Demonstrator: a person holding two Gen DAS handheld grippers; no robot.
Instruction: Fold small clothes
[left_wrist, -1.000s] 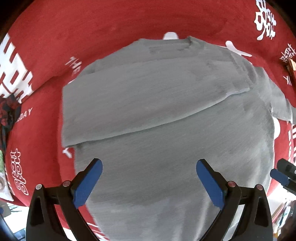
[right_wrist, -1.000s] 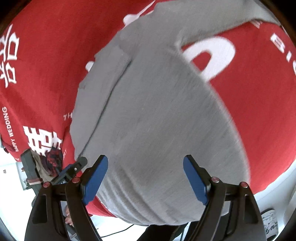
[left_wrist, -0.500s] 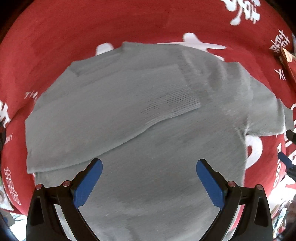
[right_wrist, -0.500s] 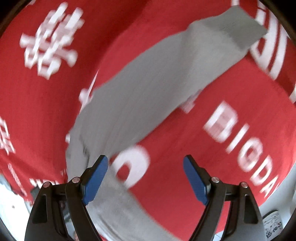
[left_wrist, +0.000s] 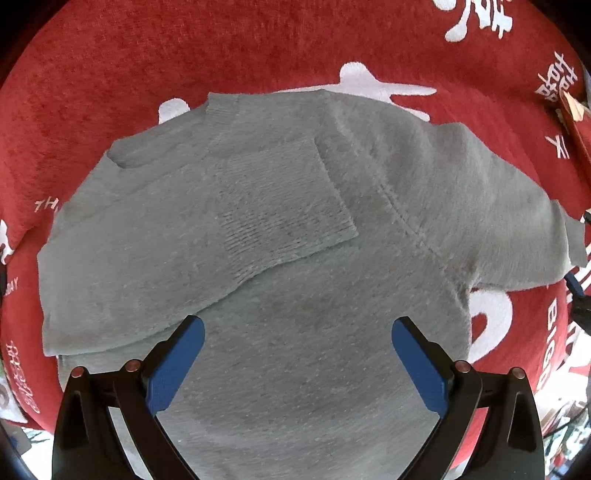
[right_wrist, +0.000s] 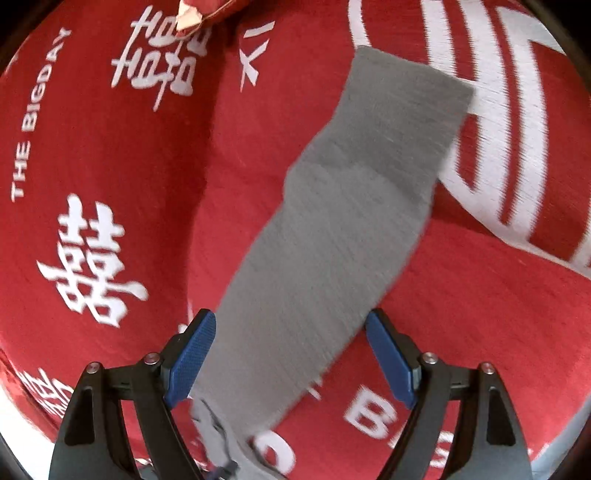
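A grey knit sweater (left_wrist: 295, 258) lies flat on a red cloth (left_wrist: 258, 48) with white lettering. Its left sleeve (left_wrist: 280, 206) is folded across the chest. Its right sleeve (right_wrist: 354, 206) stretches out flat over the red cloth. My left gripper (left_wrist: 297, 363) is open and empty, hovering over the sweater's lower body. My right gripper (right_wrist: 291, 354) is open and empty, hovering over the near part of the outstretched sleeve, jaws either side of it. The right gripper's edge shows in the left wrist view (left_wrist: 578, 295).
The red cloth (right_wrist: 110, 184) covers the whole work surface. A small red and tan object (right_wrist: 192, 14) lies at the cloth's far edge, also in the left wrist view (left_wrist: 572, 114). Clutter shows past the cloth's near edge (left_wrist: 565, 413).
The right gripper has swung away from the sweater body and now faces along the outstretched sleeve. The left gripper has shifted right and forward over the sweater. Both stay open.
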